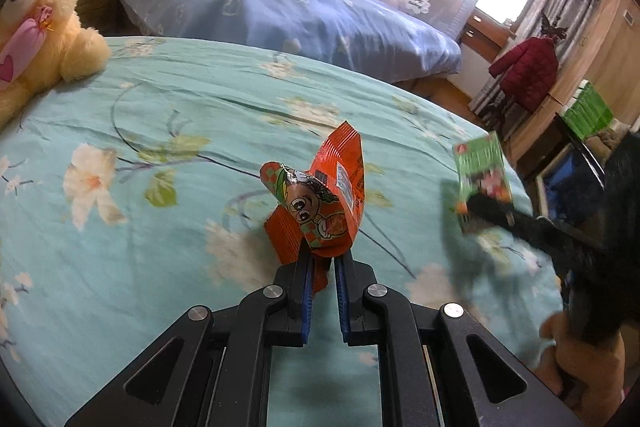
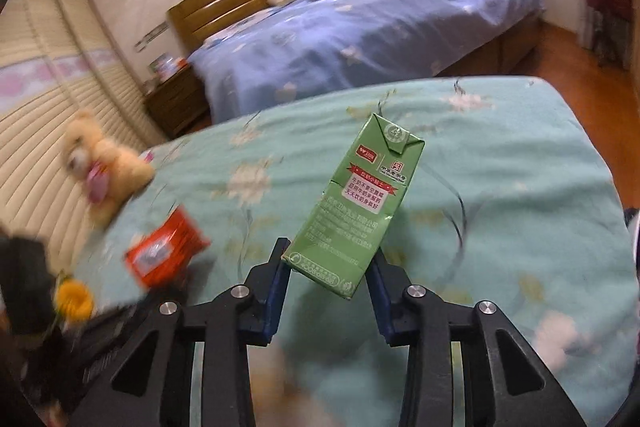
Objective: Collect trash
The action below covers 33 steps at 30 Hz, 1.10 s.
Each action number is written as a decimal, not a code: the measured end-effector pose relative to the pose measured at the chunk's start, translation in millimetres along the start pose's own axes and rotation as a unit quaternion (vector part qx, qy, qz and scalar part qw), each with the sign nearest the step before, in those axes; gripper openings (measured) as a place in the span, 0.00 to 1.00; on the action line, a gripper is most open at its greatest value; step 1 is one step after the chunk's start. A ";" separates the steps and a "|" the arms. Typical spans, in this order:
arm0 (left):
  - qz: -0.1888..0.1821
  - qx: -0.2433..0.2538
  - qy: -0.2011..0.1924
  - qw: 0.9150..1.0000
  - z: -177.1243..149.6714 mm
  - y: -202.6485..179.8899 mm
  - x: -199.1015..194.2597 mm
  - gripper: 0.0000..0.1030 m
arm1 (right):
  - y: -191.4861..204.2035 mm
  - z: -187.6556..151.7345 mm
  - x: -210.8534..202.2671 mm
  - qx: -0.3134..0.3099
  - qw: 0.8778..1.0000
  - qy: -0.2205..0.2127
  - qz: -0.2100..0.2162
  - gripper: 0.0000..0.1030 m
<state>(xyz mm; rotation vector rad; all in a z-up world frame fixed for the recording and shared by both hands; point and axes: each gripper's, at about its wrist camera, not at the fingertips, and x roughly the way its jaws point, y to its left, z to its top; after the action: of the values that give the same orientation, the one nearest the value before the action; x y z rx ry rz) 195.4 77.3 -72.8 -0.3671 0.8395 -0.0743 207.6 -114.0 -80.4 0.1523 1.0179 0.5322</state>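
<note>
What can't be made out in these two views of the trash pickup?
- Any bin or bag for the trash: in neither view.
- Where the left tongs pinch the orange snack wrapper: the crumpled wrapper hides the contact.
- Green milk carton: sharp in the right wrist view, motion-blurred in the left.
- Teddy bear: blurred in the right wrist view, cut by the left view's edge.

My left gripper [image 1: 322,267] is a matte black linkage of angular arms with triangular cut-outs, round silver pivot screws at the joints and blue pads lining its fingers [image 1: 306,291]. My right gripper [image 2: 328,267] is built the same: black arms, silver screws, blue-lined fingers [image 2: 276,287].
</note>
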 end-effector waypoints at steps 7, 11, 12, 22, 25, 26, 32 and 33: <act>-0.018 0.005 0.006 1.000 -13.5 -15.1 -2.2 0.09 | -13.3 -30.0 -27.4 -0.006 1.000 0.005 -0.021 0.41; -0.016 0.006 0.005 1.000 -17.7 -17.9 -6.8 0.09 | -9.2 -28.0 -24.7 0.020 1.000 -0.014 -0.012 0.54; -0.015 0.005 0.004 1.000 -18.2 -17.3 -8.7 0.09 | -8.3 -26.0 -21.4 0.026 0.999 -0.019 -0.012 0.55; -0.006 0.000 0.002 1.000 -29.2 -23.9 -19.2 0.09 | -26.4 -13.5 -7.9 0.114 0.993 -0.037 -0.006 0.59; -0.007 -0.003 0.004 1.000 -31.5 -26.7 -19.4 0.09 | -17.1 -11.4 -8.6 0.099 0.994 -0.048 -0.024 0.63; -0.006 -0.002 0.004 1.000 -32.1 -27.9 -20.5 0.09 | -13.6 -9.7 -7.6 0.094 0.994 -0.051 -0.028 0.67; -0.005 0.005 0.004 1.000 -33.9 -34.4 -23.8 0.09 | -14.4 -3.4 3.0 0.088 0.992 -0.057 -0.064 0.75; -0.005 0.006 0.004 1.000 -34.5 -35.7 -24.3 0.09 | -17.0 -4.1 2.8 0.087 0.992 -0.057 -0.068 0.61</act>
<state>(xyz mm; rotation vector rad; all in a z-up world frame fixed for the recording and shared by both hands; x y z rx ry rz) 156.5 39.0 -64.1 -0.3601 0.8444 -0.0895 211.3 -127.9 -90.8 0.2633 0.9551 0.3065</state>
